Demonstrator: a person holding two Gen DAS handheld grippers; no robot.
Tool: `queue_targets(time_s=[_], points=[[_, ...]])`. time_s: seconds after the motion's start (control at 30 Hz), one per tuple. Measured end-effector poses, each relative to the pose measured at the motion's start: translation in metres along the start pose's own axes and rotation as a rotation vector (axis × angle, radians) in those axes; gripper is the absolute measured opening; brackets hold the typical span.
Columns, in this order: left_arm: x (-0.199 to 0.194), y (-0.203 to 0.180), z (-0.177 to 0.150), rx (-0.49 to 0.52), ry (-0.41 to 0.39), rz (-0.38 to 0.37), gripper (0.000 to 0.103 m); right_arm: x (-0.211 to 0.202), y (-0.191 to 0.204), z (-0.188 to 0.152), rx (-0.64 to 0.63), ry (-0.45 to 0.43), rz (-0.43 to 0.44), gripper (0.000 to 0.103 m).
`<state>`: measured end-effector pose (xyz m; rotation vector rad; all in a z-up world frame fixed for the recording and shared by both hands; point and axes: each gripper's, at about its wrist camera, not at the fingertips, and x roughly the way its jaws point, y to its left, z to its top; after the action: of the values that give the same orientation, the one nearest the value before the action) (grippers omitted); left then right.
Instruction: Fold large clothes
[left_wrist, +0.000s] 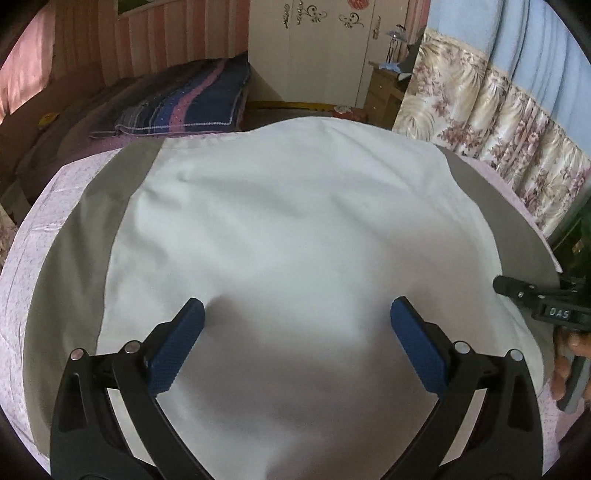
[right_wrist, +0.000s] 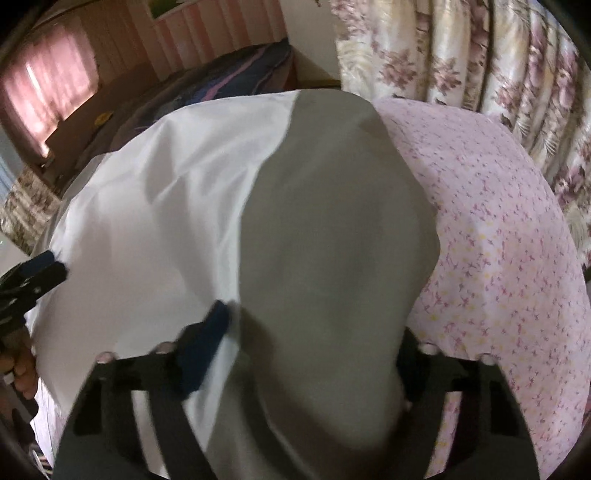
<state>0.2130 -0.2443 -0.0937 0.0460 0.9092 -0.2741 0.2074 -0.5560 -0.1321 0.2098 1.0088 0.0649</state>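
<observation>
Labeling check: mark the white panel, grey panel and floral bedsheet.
white panel (left_wrist: 295, 221): left wrist view, its middle.
grey panel (right_wrist: 332, 221): right wrist view, its middle.
floral bedsheet (right_wrist: 498, 240): right wrist view, bare part.

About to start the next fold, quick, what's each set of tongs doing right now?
Left tongs: open, empty, above the white and grey garment.
Right tongs: open, grey cloth between the fingers, right finger mostly hidden, no grip visible.
</observation>
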Motion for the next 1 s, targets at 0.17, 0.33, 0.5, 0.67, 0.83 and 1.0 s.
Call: queue_targets(time_s=[0.17,0.33,0.5,0.67,0.83,1.0], points=[[0.019,-0.004,-0.009,0.022,0.011,0.042,0.1,-0.008,0.001,0.007,0.003,0.007,-0.015,0.049],[0.024,-0.005,-0.018,0.028,-0.039,0.065,0.1,-0.021,0.02,0.01,-0.098,-0.006,-0.092,0.048],[0.025,-0.005,-0.017,0.021,-0.041,0.052,0.1,-0.002,-0.002,0.004,0.021,0.009,-0.04,0.07],[0.026,-0.008,-0.017,0.021,-0.051,0.055,0.1,-0.002,-0.002,-0.003,0.044,-0.018,-0.012,0.06],[0.027,-0.007,-0.017,0.015,-0.051,0.046,0.1,-0.017,0.019,-0.002,-0.043,-0.051,-0.06,0.031],[0.027,-0.006,-0.017,0.007,-0.05,0.035,0.1,-0.038,0.022,0.008,-0.045,-0.071,-0.002,0.02]])
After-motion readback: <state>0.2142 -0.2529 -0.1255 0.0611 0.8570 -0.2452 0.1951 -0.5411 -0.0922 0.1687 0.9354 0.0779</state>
